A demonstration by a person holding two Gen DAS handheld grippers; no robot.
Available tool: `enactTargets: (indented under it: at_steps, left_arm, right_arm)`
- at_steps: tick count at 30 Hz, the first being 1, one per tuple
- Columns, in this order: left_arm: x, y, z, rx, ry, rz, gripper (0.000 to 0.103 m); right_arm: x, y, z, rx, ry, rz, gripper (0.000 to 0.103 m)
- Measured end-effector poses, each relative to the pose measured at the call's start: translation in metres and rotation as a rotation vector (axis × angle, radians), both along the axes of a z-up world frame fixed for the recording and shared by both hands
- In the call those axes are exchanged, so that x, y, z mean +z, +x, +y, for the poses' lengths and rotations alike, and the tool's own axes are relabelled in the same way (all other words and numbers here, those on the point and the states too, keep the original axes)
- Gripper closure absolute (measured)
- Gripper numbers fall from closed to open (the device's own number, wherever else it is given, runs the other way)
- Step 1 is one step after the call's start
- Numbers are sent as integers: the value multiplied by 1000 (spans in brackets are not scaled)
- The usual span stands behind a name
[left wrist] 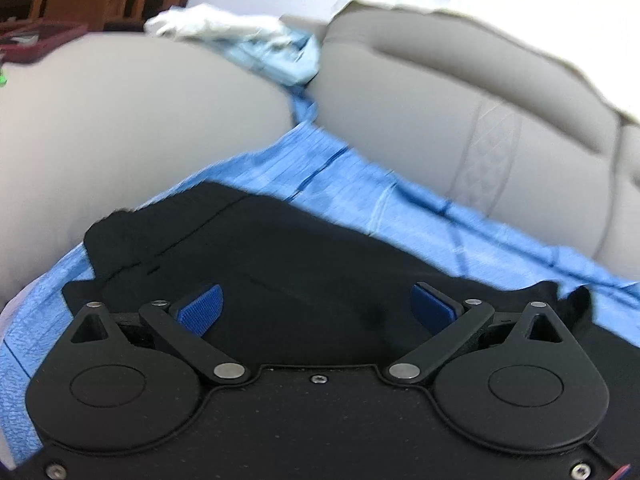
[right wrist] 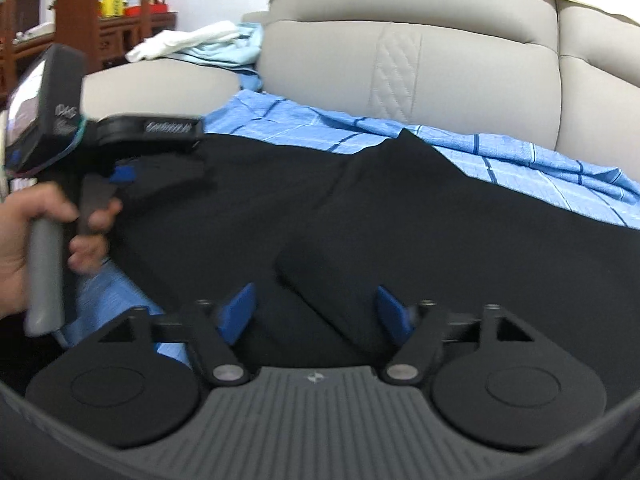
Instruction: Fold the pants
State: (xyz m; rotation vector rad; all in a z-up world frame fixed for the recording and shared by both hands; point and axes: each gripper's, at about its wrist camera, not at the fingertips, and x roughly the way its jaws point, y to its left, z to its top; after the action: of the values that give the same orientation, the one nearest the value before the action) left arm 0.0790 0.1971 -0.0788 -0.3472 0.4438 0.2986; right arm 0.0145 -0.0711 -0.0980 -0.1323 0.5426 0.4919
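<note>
Black pants lie spread on a blue striped sheet over a beige sofa seat. In the left wrist view the pants fill the lower middle. My left gripper is open, its blue pads wide apart just above the black cloth, holding nothing. My right gripper is open too, low over the pants, with a folded flap of the cloth between its blue pads. The left gripper also shows in the right wrist view, held by a hand at the pants' left end.
The beige sofa backrest rises behind the pants. A beige armrest stands at the left. White and pale blue cloths lie piled on the armrest. Wooden furniture stands at the far left.
</note>
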Motion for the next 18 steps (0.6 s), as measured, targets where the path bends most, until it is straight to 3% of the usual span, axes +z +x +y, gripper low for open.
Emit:
enactTargets:
  at_steps: [3, 7, 9, 11, 13, 18]
  left_arm:
    - [7, -14, -20, -70, 50, -68, 4]
    - [19, -32, -66, -197, 168, -109, 15]
    - [23, -37, -91, -263, 171, -116, 25]
    - [25, -42, -117, -329, 142, -102, 50]
    - [21, -43, -144, -385, 127, -68, 64]
    - [-2, -50, -197, -457, 174, 22, 65]
  right_arm:
    - [4, -20, -20, -36, 25, -31, 14]
    - [7, -35, -61, -211, 48, -85, 12]
    - [5, -33, -86, -313, 54, -83, 12]
    - [3, -30, -107, -390, 60, -83, 12]
    - [1, -28, -126, -439, 71, -93, 12]
    - [-10, -19, -152, -514, 11, -69, 17]
